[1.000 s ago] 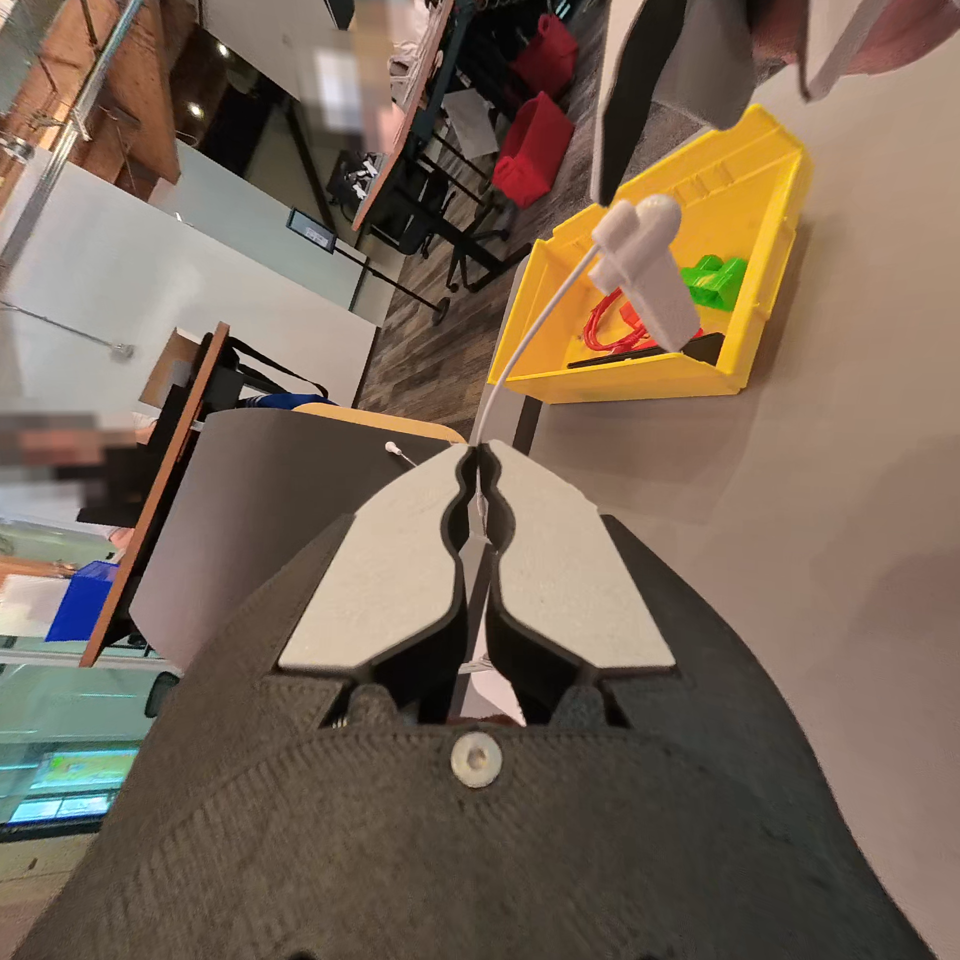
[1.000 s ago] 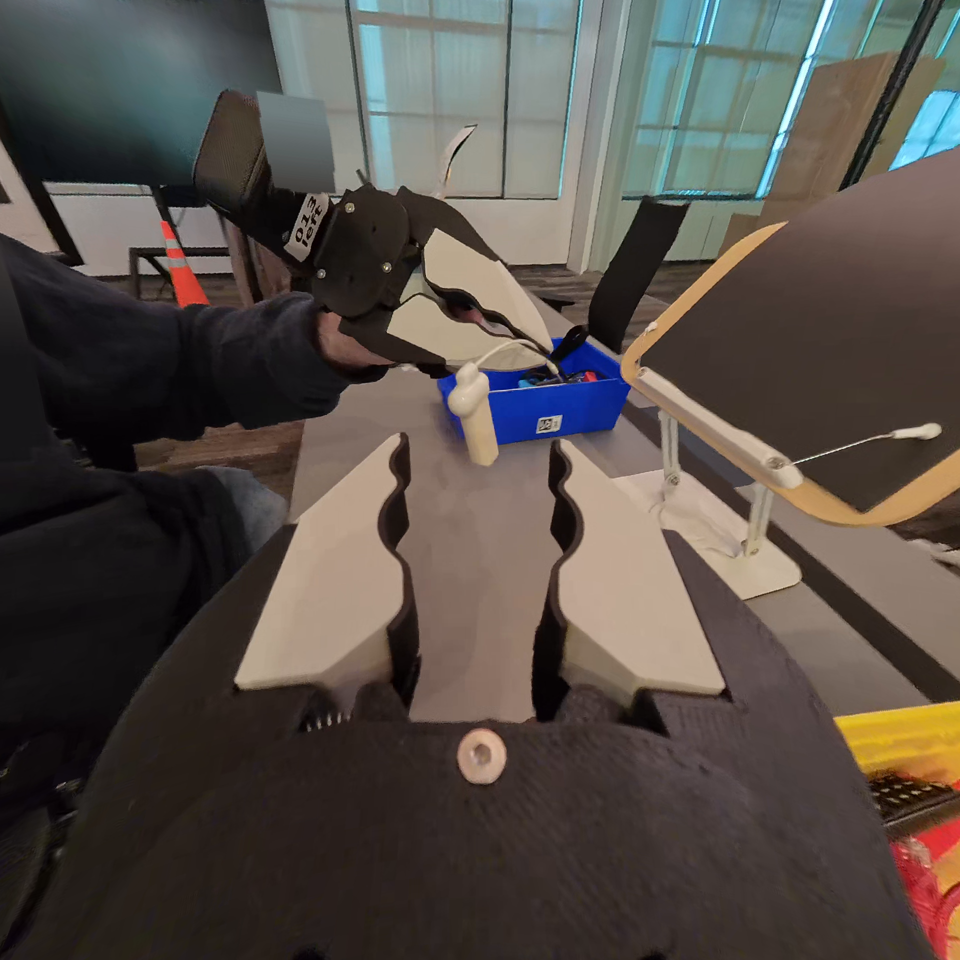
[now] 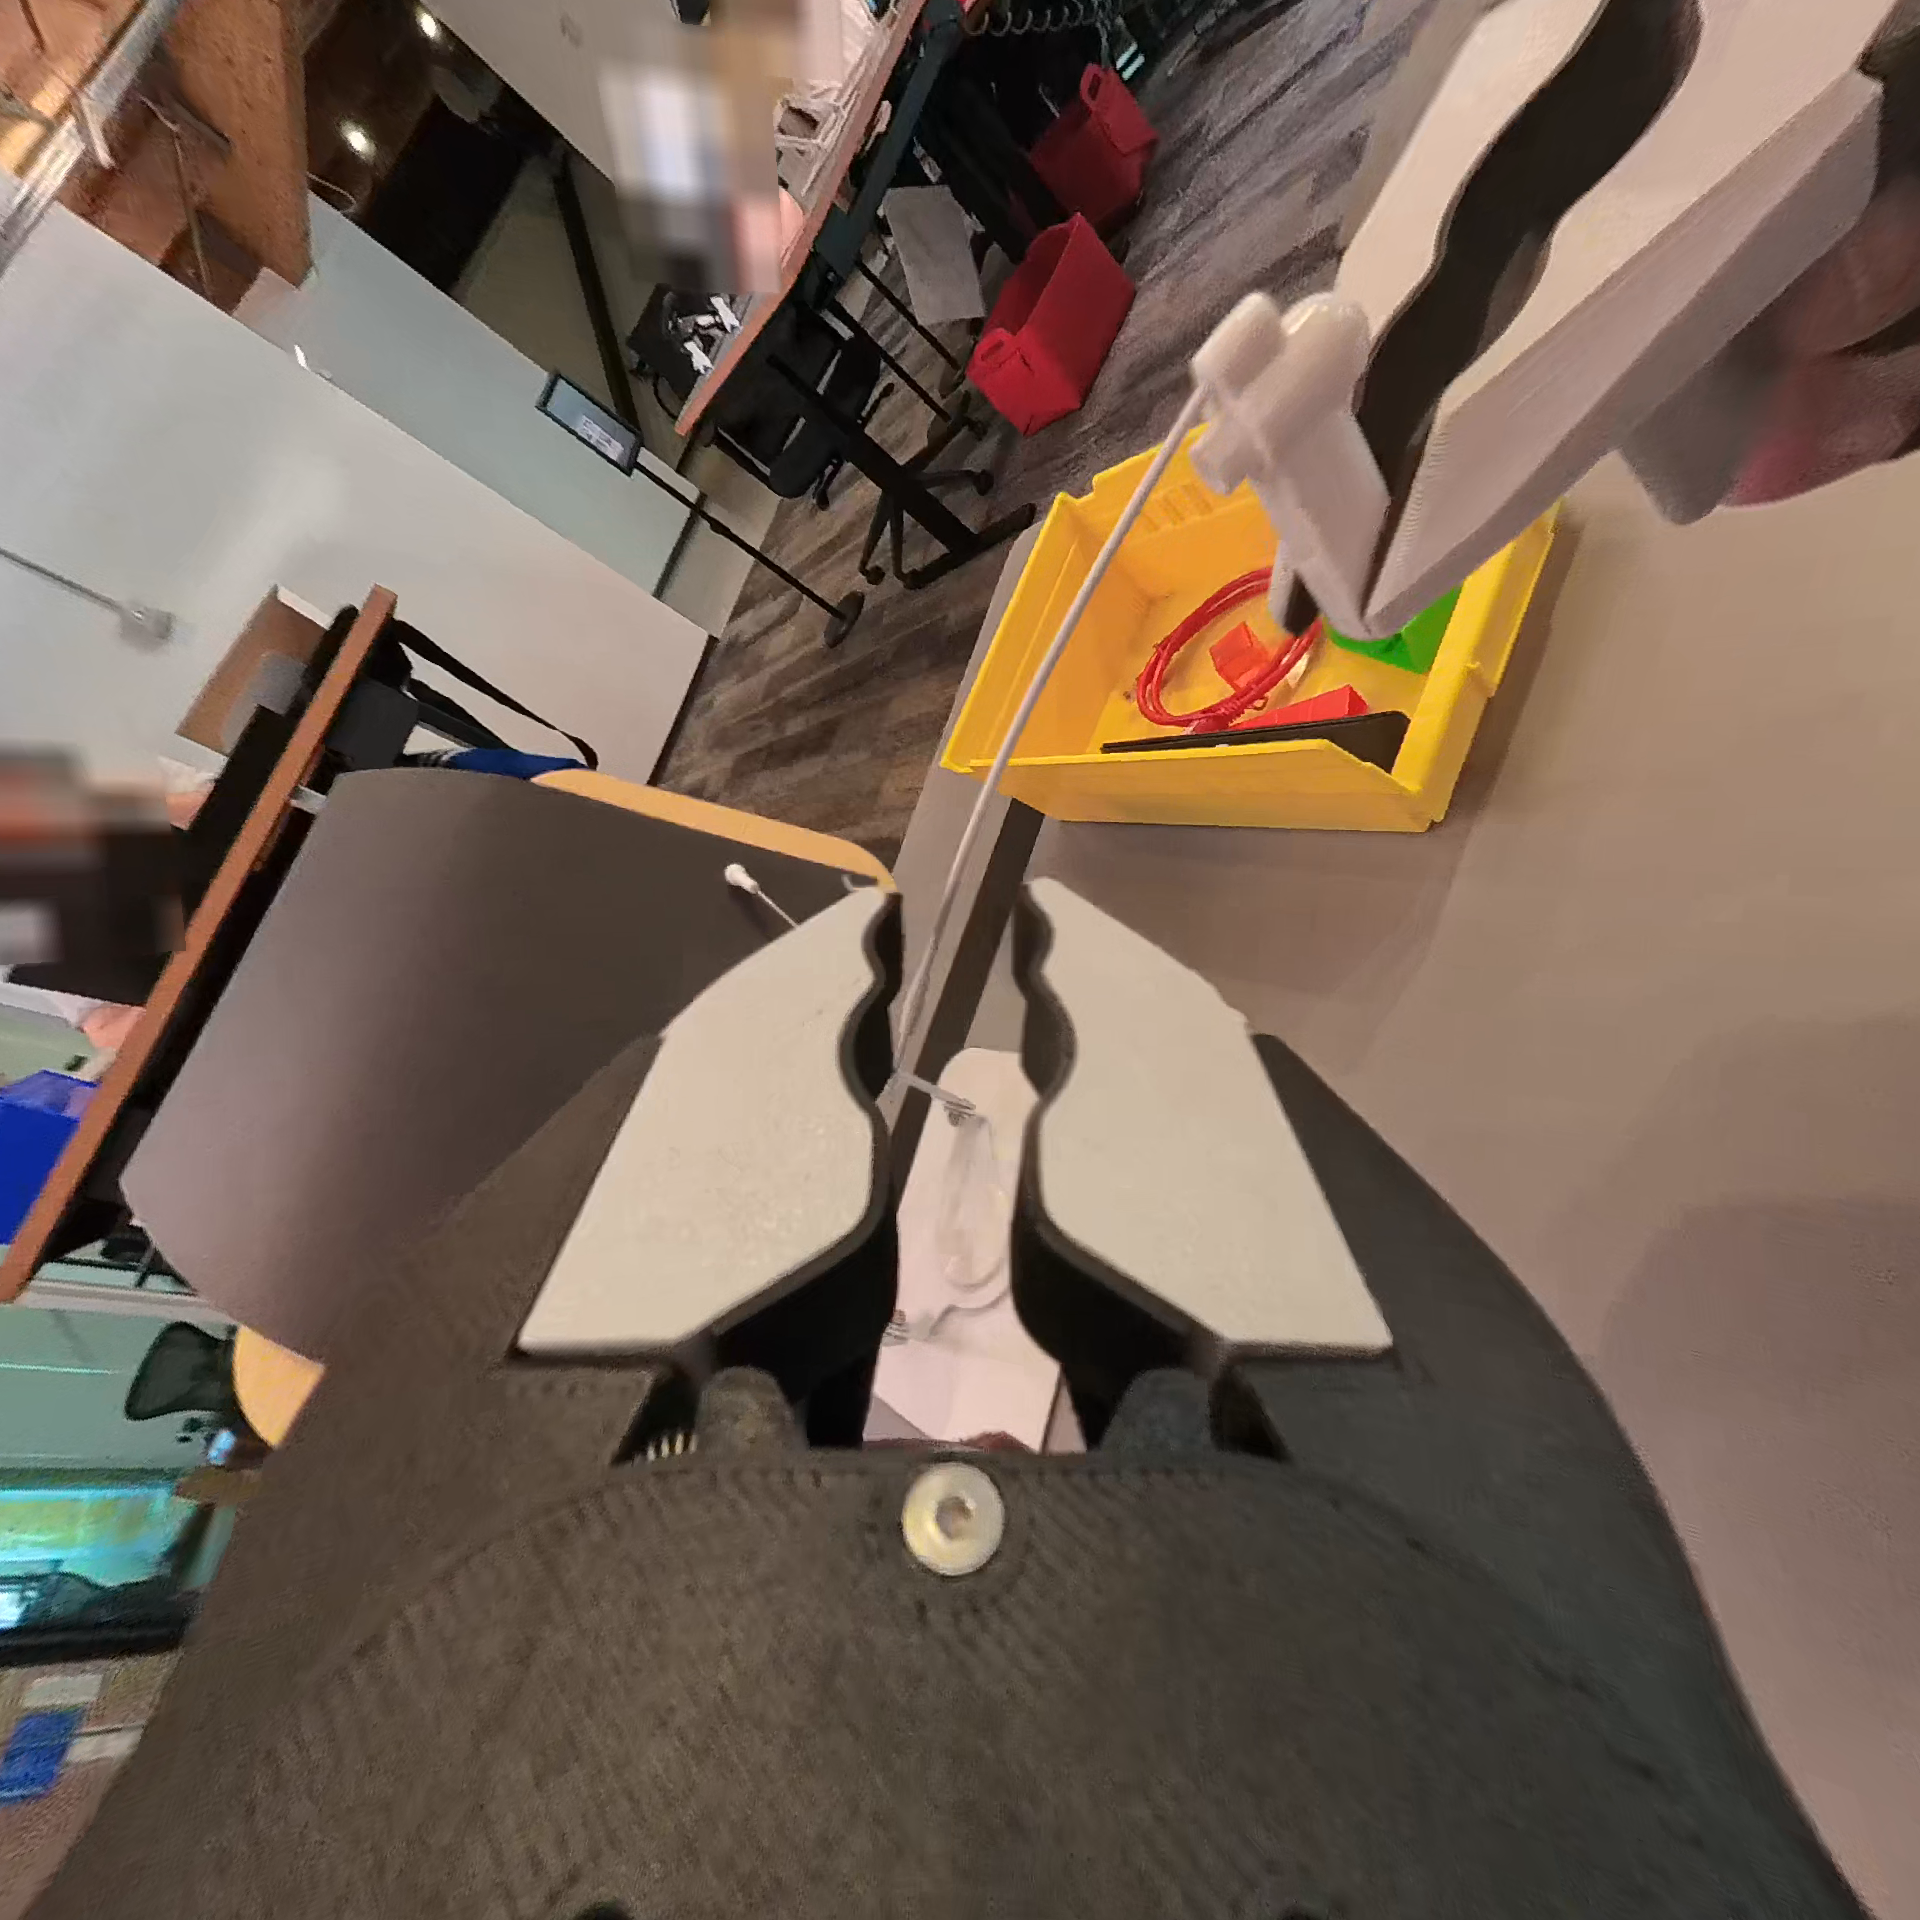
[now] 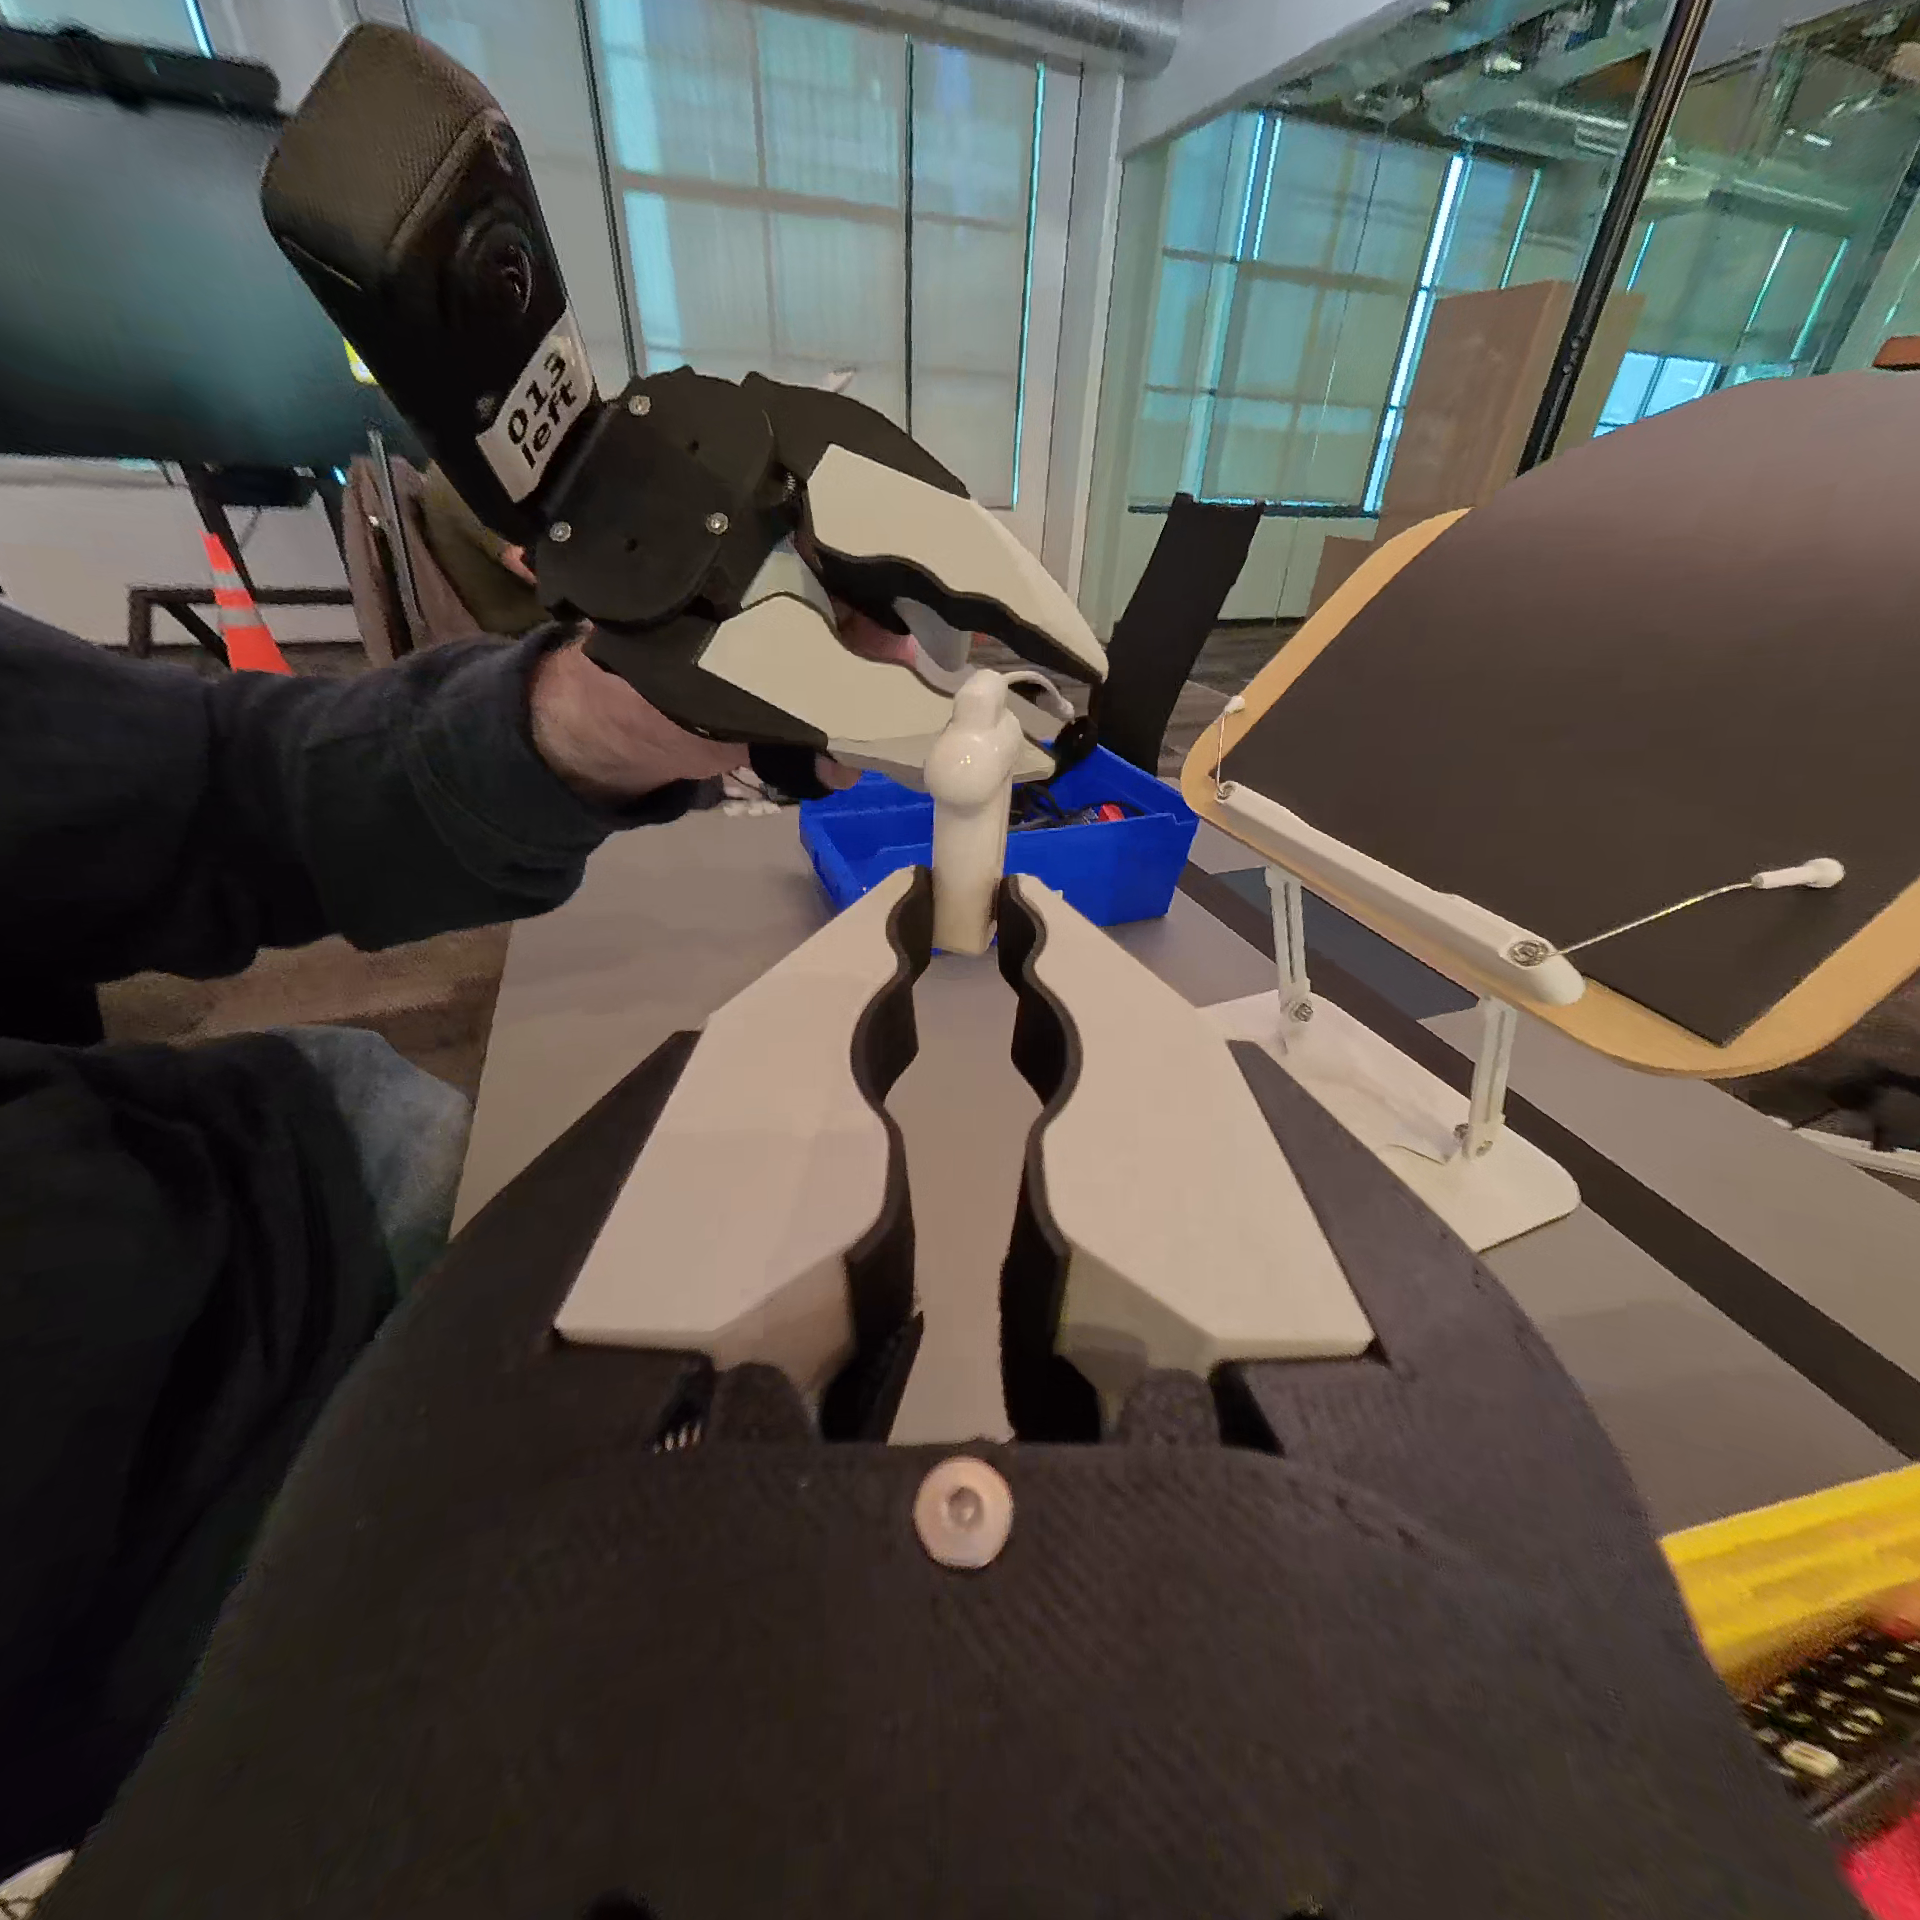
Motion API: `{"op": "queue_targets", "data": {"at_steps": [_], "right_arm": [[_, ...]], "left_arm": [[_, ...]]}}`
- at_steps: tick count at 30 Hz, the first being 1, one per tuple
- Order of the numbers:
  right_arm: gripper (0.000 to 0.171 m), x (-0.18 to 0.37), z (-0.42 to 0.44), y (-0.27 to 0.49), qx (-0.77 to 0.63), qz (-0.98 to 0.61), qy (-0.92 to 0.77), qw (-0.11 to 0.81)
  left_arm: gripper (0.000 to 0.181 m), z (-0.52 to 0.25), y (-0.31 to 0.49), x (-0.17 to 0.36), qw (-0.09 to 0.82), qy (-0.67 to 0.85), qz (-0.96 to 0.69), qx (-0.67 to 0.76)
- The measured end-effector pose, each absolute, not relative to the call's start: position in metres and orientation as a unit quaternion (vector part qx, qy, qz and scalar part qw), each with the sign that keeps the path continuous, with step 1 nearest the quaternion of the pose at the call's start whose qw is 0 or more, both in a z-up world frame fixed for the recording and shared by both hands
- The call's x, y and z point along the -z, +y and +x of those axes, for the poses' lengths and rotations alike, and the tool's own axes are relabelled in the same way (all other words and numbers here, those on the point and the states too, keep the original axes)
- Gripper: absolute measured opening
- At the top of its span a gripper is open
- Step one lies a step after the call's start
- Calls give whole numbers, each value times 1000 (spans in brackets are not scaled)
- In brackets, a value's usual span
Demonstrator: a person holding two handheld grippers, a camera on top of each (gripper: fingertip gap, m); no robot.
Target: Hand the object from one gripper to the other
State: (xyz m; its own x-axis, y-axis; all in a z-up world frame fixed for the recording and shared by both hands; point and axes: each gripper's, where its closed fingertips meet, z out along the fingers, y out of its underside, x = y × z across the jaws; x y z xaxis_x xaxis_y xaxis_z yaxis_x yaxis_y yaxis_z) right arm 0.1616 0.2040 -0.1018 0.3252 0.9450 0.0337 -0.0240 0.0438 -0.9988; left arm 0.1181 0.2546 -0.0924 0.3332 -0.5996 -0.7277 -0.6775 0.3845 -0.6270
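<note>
The object is a white plug (image 4: 968,831) with a thin white cable (image 3: 1049,665). My right gripper (image 4: 964,881) is shut on the lower body of the plug and holds it upright above the grey table. In the left wrist view the plug (image 3: 1288,436) sits between the right gripper's fingers (image 3: 1538,343) at the upper right. My left gripper (image 3: 956,899) is open. The cable runs down through its gap, close against one finger. In the right wrist view the left gripper (image 4: 1070,717) hangs just above and behind the plug, held by a hand in a dark sleeve.
A yellow bin (image 3: 1195,805) with a red cable and a green part stands on the grey table (image 3: 1662,935). A blue bin (image 4: 1091,868) stands behind the plug. A tilted black board on a white stand (image 4: 1610,675) is to the right. My hands' fingertips stand some 7 cm from each other.
My right gripper has moved up to the plug and shut on it. My left gripper, shut on the cable before, has opened. The two grippers are now much closer together.
</note>
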Motion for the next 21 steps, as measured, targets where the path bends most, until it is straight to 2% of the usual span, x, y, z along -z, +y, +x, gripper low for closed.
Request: {"op": "queue_targets", "data": {"at_steps": [5, 9, 12, 14, 17, 21], "right_arm": [[9, 98, 169, 207, -444, -540, -382, 604], [10, 85, 177, 204, -513, -490, -344, 615], [10, 81, 179, 198, -570, -445, -318, 613], [10, 82, 177, 194, -599, -419, -307, 610], [9, 86, 172, 188, -632, -390, -295, 601], [10, 93, 163, 180, -653, -368, -297, 591]], "left_arm": [[33, 108, 247, 80, 621, 541, -567, 15], [18, 115, 217, 82, 606, 547, -568, 104], [18, 133, 194, 93, 579, 536, -577, 211], [22, 145, 187, 97, 567, 512, -580, 280], [40, 160, 191, 89, 562, 451, -580, 380], [41, 177, 191, 81, 540, 440, -565, 442]]}}
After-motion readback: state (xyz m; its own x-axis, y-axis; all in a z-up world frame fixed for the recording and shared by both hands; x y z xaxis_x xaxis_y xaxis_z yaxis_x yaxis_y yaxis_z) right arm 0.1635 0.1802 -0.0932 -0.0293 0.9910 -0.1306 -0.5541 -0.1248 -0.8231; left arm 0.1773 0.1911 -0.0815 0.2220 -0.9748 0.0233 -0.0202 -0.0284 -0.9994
